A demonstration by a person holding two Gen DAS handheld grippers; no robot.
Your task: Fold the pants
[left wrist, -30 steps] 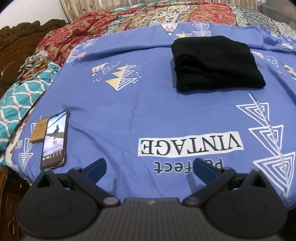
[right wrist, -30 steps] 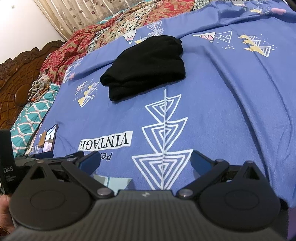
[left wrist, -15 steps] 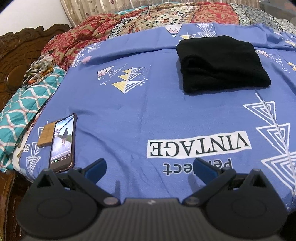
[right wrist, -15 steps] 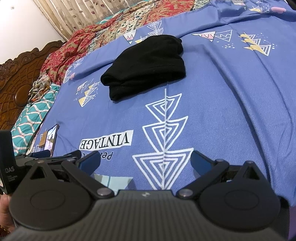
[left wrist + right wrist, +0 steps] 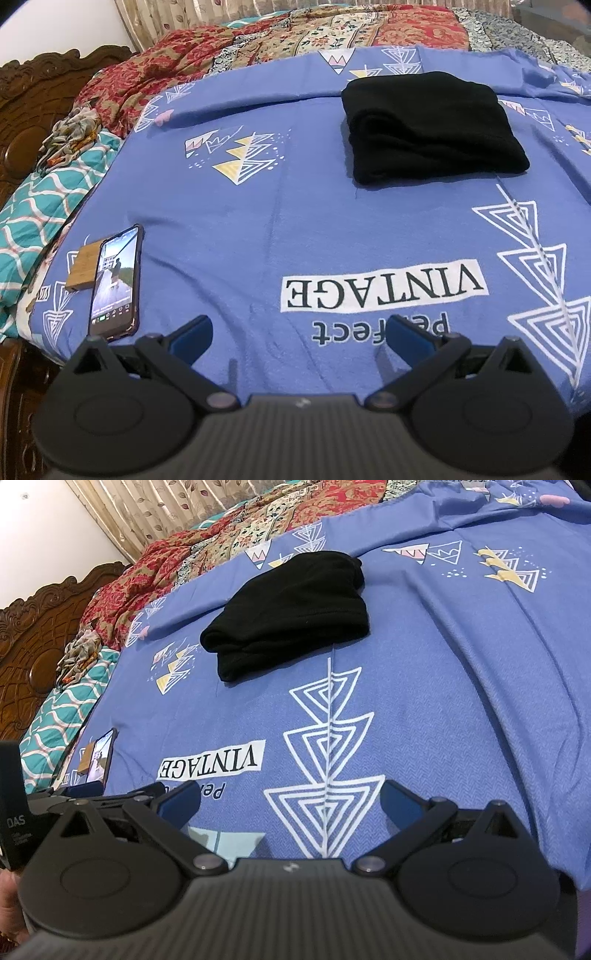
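The black pants (image 5: 428,129) lie folded in a compact rectangle on the blue bedsheet (image 5: 295,221), far from me; they also show in the right wrist view (image 5: 288,613). My left gripper (image 5: 299,332) is open and empty above the near edge of the bed, well short of the pants. My right gripper (image 5: 291,803) is open and empty, also above the near edge. The left gripper (image 5: 85,794) shows at the left of the right wrist view.
A phone (image 5: 116,284) with a lit screen lies at the near left on a small brown card (image 5: 85,266). Red patterned blankets (image 5: 258,44) lie along the far side. A teal quilt (image 5: 40,206) and carved wooden headboard (image 5: 22,110) are at left.
Both grippers stayed open. The left wrist view shifted slightly, so the pants and phone sit a little further right in it; the right wrist view is almost unchanged.
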